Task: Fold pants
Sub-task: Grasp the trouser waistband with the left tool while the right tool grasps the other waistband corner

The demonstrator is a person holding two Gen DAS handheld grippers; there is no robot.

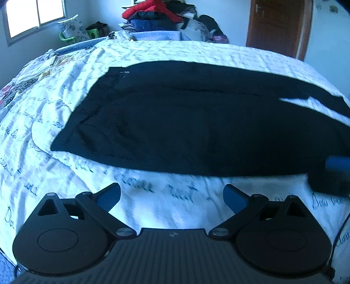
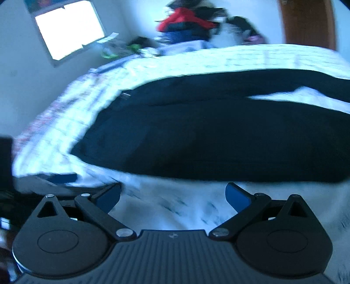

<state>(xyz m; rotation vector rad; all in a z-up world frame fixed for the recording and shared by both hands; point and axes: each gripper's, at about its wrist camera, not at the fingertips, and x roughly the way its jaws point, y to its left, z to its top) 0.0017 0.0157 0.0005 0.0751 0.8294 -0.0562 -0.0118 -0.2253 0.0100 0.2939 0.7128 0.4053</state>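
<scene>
Dark pants lie spread flat on a white bedspread with script writing, waistband to the left, legs running right with a white gap between them. My left gripper is open and empty, just short of the pants' near edge. The right gripper's blue finger shows at the right edge over the near leg. In the right wrist view, which is blurred, the pants lie ahead and my right gripper is open and empty above the bedspread.
A pile of clothes in red, blue and black sits at the bed's far side. A window is at far left, a brown door at far right. A patterned quilt lies on the left.
</scene>
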